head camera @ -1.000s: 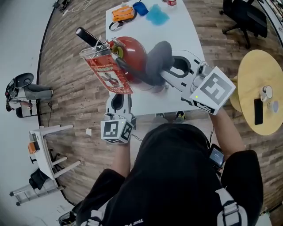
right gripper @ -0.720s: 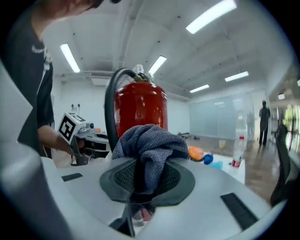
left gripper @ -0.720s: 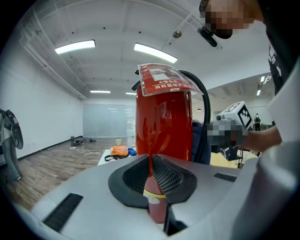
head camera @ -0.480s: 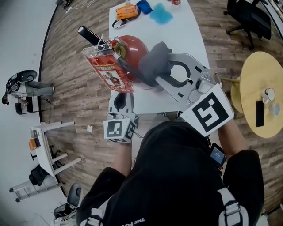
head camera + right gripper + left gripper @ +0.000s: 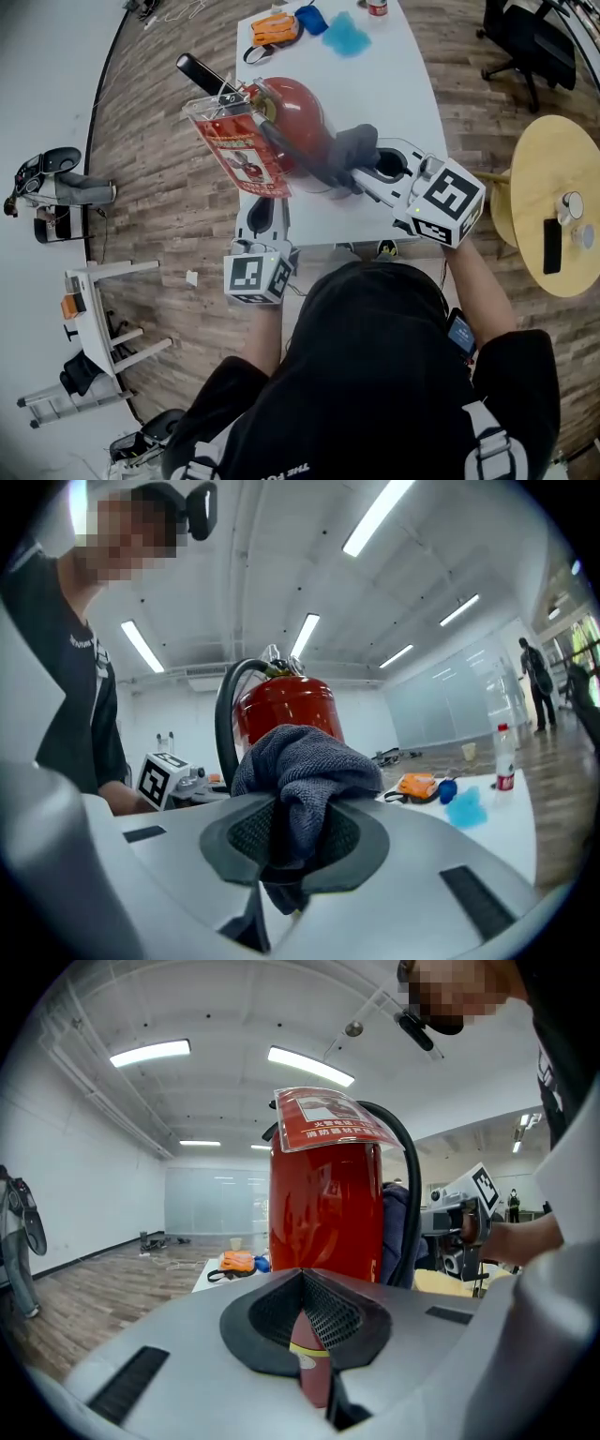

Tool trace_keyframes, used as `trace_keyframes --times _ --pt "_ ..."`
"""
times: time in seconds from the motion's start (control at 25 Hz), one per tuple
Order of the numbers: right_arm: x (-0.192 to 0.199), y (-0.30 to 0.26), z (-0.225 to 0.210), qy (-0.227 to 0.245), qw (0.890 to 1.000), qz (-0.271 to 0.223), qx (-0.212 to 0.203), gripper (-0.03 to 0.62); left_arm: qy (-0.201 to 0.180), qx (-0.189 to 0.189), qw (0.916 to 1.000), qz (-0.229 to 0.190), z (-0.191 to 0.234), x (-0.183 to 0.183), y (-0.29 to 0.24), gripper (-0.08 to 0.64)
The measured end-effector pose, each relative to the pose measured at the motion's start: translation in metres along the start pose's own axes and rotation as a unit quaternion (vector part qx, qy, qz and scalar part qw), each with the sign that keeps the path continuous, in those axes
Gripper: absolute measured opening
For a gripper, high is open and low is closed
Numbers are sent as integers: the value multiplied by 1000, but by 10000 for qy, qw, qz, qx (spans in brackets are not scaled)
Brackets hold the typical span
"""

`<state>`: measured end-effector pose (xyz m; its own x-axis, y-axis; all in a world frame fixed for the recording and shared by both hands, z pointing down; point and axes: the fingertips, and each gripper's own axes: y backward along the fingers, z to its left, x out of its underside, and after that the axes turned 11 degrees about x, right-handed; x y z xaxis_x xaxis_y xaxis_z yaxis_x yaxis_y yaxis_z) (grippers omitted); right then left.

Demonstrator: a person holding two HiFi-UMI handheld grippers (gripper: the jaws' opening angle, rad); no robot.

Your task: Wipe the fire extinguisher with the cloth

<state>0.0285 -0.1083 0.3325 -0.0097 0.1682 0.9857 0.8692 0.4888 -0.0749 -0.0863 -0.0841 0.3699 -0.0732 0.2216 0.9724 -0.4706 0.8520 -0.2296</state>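
A red fire extinguisher point(image 5: 292, 105) stands on the white table point(image 5: 398, 80), with a black hose point(image 5: 298, 155) and a red tag point(image 5: 239, 155) hanging from its top. My right gripper point(image 5: 366, 172) is shut on a grey cloth point(image 5: 354, 148), which presses against the extinguisher's near right side. In the right gripper view the cloth point(image 5: 300, 761) bulges out of the jaws in front of the extinguisher point(image 5: 286, 703). My left gripper point(image 5: 265, 214) sits low at the table's near edge. In the left gripper view a red part with a yellow band fills the gap of my left gripper point(image 5: 309, 1368), below the extinguisher body point(image 5: 323, 1208).
At the table's far end lie an orange item point(image 5: 269, 28), two blue things point(image 5: 345, 37) and a small bottle point(image 5: 378, 7). A round wooden table point(image 5: 534, 159) with a phone point(image 5: 551, 246) stands to the right. A black chair point(image 5: 525, 37) is behind it.
My right gripper has drawn the cloth down the extinguisher's side, towards the person. The left gripper has stayed put.
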Motion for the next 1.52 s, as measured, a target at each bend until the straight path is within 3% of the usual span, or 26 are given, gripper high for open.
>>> trace_keyframes --times 0.04,0.12,0.16,0.32,0.52,0.76,0.92,1.04,1.12,1.32,1.52 --pt "-7 0 3 533 9984 101 163 72 13 -15 10000 -1 0 0 0 23" --pt "-34 2 11 1833 9817 219 478 72 20 -33 10000 -17 -1 -1 0 23" --pt "-51 3 15 2216 9734 171 550 72 24 -37 10000 -27 -1 -1 0 23" --pt "-98 6 19 2664 9627 15 483 74 45 -34 10000 -62 -2 -2 -1 23" --pt "-135 -4 16 2495 9655 -27 742 72 96 -36 9999 -93 -1 -1 -2 23" --pt "-144 -33 2 2151 9755 429 141 72 41 -16 9999 -90 -5 -1 -2 23" --pt "-147 -28 7 2407 9690 335 442 69 38 129 9999 -107 -10 -4 -1 23" --pt "-141 -18 15 2269 9726 392 325 66 171 185 9996 -136 -9 -3 0 23" --pt "-132 -13 4 2067 9767 504 266 67 86 194 9997 -98 -9 -3 0 23" --pt "-126 -25 -33 2050 9751 497 681 67 14 230 9997 -92 -10 -2 -1 23" --pt "-144 -53 -32 2090 9758 445 467 67 -101 218 9997 -69 -9 -2 -3 23"
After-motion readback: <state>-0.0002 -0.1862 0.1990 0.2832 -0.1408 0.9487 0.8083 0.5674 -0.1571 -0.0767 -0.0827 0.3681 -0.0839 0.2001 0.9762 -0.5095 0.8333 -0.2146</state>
